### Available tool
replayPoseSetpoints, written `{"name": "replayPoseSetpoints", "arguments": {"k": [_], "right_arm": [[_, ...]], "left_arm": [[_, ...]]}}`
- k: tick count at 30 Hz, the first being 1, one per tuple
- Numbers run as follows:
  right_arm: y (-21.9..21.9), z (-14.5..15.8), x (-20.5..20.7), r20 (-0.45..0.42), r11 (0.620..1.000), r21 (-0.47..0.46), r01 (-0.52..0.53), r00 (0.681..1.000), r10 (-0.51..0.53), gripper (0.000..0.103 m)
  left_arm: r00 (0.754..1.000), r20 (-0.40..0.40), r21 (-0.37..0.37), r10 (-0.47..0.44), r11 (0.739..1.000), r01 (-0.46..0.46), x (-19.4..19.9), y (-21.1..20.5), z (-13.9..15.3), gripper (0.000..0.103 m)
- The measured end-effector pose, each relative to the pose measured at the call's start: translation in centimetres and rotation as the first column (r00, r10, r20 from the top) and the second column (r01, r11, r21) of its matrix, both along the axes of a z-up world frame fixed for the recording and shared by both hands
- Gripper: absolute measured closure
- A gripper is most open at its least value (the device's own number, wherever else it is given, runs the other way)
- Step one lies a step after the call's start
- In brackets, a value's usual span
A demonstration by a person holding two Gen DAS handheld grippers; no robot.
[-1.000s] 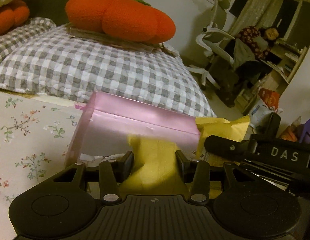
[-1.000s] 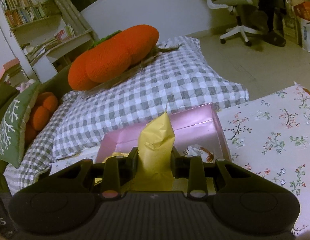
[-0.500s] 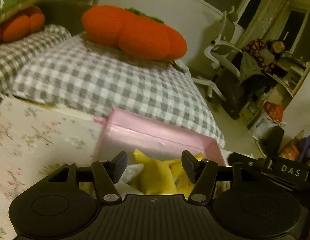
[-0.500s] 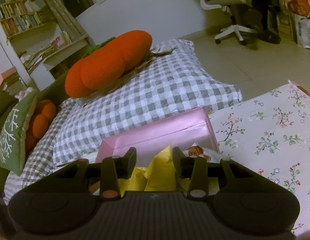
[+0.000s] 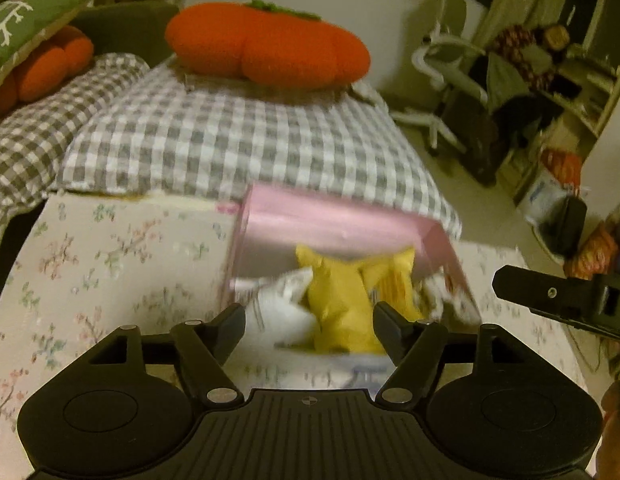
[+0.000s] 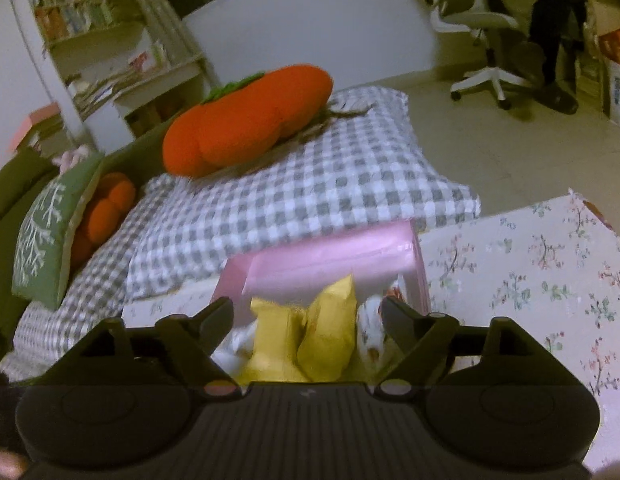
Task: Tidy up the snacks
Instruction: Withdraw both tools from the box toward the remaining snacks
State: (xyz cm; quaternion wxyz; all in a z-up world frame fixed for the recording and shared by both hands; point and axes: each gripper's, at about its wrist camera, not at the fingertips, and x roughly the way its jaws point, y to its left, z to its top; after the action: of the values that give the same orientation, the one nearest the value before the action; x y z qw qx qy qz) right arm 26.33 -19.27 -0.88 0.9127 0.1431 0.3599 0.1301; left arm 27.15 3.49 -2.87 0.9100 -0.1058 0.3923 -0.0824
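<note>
**A:** Where are the snacks?

**B:** They sit inside a pink box (image 5: 342, 228) resting on a desk covered by a floral cloth (image 5: 109, 264). Two yellow snack packets (image 5: 346, 300) stand upright in the middle of the box, touching each other. White snack wrappers (image 5: 281, 308) lie beside them, blurred, so their print cannot be read.

**A:** And from the other camera?

**B:** The right wrist view shows the same pink box (image 6: 330, 260), with the yellow snack packets (image 6: 330, 328) leaning together and a white wrapper (image 6: 370, 332) at their right.

**A:** What are the hand-held grippers doing?

**B:** The left hand-held gripper (image 5: 309, 320) is released, its fingers spread wide on either side of the packets with nothing between them. The right hand-held gripper (image 6: 307, 316) is released too, fingers parted above the near side of the box, grasping nothing. Part of it also shows at the right edge of the left wrist view.

**A:** What is behind the box?

**B:** A grey checked pillow (image 5: 237, 144) just beyond the desk, with an orange pumpkin cushion (image 5: 265, 48) on top. A white office chair (image 6: 482, 40) stands well apart on the floor.
</note>
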Motion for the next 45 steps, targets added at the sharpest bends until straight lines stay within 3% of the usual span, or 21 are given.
{"name": "replayPoseSetpoints", "arguments": {"k": [13,15,26,36,45], "right_arm": [[-1.5,-1.4,-4.1,-0.166,0.999,-0.043,-0.010,0.986,0.003,0.018],[-1.0,-1.7,-4.5,-0.186,0.997,-0.067,-0.032,0.982,0.019,0.011],[-0.5,-3.5,-7.2,-0.281,0.988,-0.131,-0.081,0.959,0.041,0.010],[0.8,-4.7,-7.2,-0.343,0.983,-0.047,-0.177,0.927,0.151,0.026],[1.8,-5.4,-7.6,-0.375,0.970,-0.060,-0.234,0.906,0.196,0.028]], "left_arm": [[0.989,-0.130,0.041,-0.064,0.997,0.070,-5.0,-0.8,-1.3,0.027],[0.985,-0.151,0.033,-0.079,0.996,0.085,-5.3,-1.0,-1.6,0.027],[0.987,-0.148,0.025,-0.066,0.997,0.070,-6.2,-0.6,-1.5,0.022],[0.979,-0.172,0.014,-0.109,0.994,0.113,-5.7,-1.8,-2.3,0.018],[0.974,-0.194,0.000,-0.120,0.993,0.122,-5.4,-2.1,-3.0,0.018]]}}
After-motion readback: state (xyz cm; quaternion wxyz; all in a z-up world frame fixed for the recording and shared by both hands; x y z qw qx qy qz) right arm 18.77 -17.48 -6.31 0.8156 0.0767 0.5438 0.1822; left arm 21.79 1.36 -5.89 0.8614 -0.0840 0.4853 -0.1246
